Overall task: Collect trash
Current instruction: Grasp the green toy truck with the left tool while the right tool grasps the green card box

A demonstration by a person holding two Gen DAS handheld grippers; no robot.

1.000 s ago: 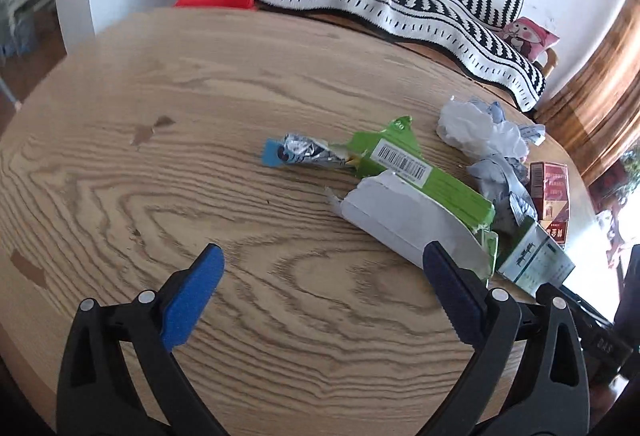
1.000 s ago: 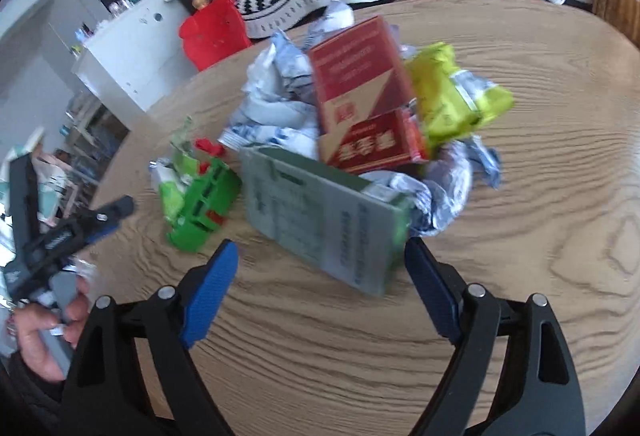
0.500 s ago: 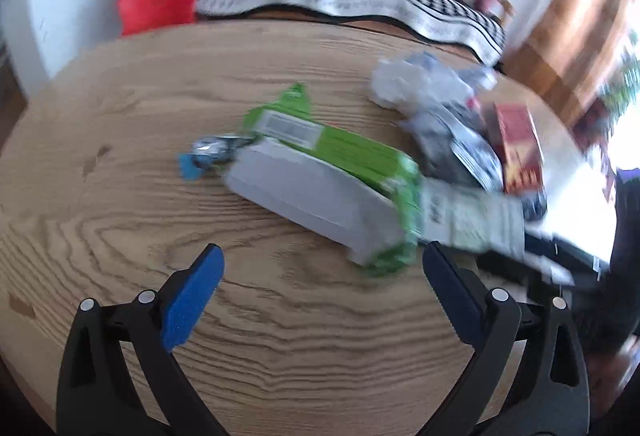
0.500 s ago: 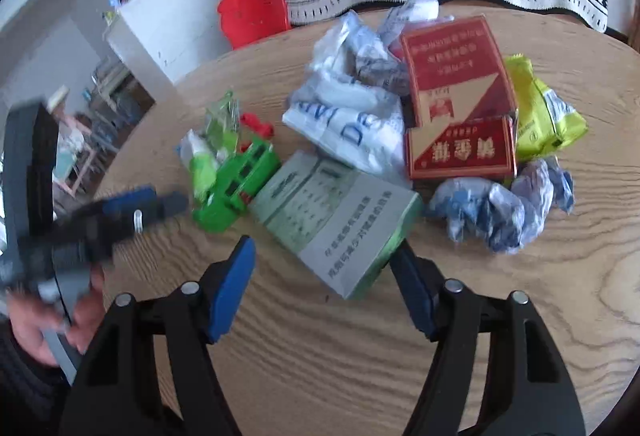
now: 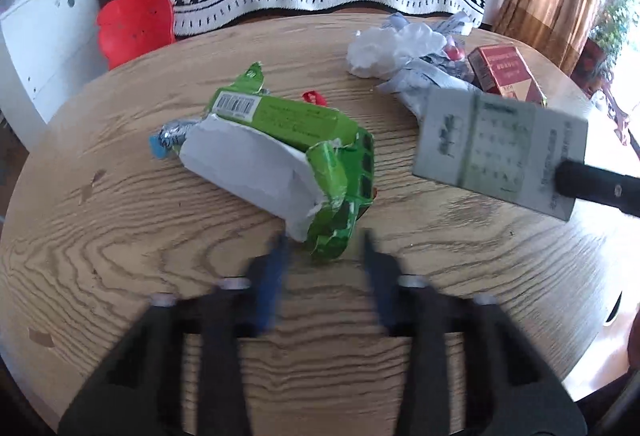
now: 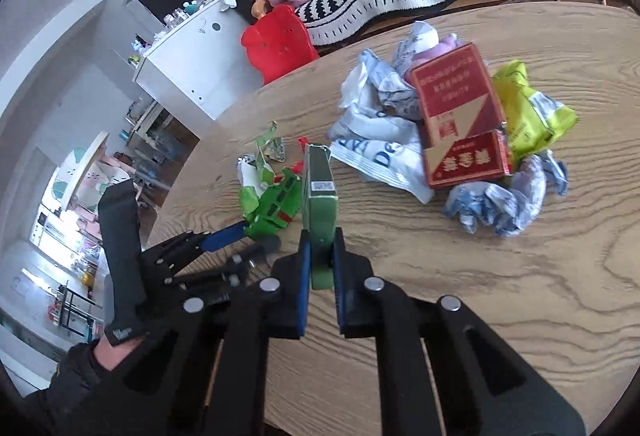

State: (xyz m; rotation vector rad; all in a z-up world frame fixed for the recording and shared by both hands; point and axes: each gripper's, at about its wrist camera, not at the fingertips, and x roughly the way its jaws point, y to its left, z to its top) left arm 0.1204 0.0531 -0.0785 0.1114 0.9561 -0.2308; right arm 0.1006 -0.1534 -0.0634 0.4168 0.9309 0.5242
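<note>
A torn green and white carton (image 5: 280, 144) lies on the round wooden table (image 5: 120, 236). My left gripper (image 5: 324, 264) is blurred, its jaws closing with the carton's torn corner between them; the pads stand apart from it. From the right wrist view, the left gripper (image 6: 244, 238) sits at the green carton (image 6: 276, 204). My right gripper (image 6: 320, 264) is shut on a flat grey-green box (image 6: 320, 192), held on edge above the table. The same box (image 5: 500, 156) hangs at the right in the left wrist view.
A red box (image 6: 460, 116), a yellow-green bag (image 6: 528, 116), white plastic bags (image 6: 372, 124) and a crumpled blue-white wrapper (image 6: 500, 204) lie in a heap. A foil wrapper (image 5: 172, 136) lies beside the carton. A red stool (image 5: 136, 24) and a striped sofa stand behind.
My right gripper has shut on the grey-green box and raised it off the table. The left gripper has moved up to the green carton and its jaws have narrowed around the torn end.
</note>
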